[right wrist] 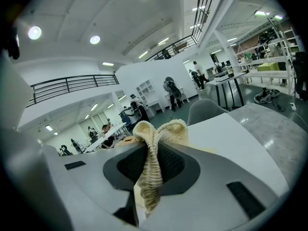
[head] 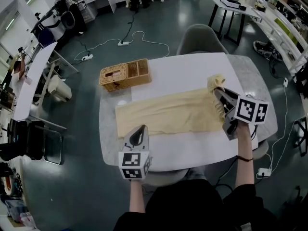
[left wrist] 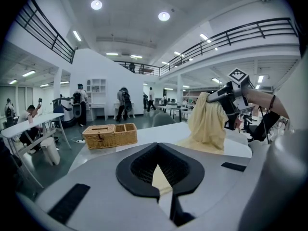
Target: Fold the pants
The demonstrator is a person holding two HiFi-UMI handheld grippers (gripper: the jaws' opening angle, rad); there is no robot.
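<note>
The cream pants (head: pixel 168 112) lie stretched left to right across the white table (head: pixel 192 150). My left gripper (head: pixel 137 131) is at the near left corner of the cloth, and in the left gripper view a thin edge of the pants (left wrist: pixel 161 179) is pinched between its jaws. My right gripper (head: pixel 217 91) is shut on the ribbed waistband (right wrist: pixel 153 146) at the right end and holds it bunched and raised off the table. From the left gripper view, the lifted cloth (left wrist: pixel 207 121) hangs from the right gripper (left wrist: pixel 226 97).
A wicker basket (head: pixel 125 74) stands at the table's far left corner, beyond the pants. A grey chair (head: pixel 202 37) is behind the far edge. Cables and a power strip (head: pixel 124 43) lie on the floor, and people stand at desks in the background.
</note>
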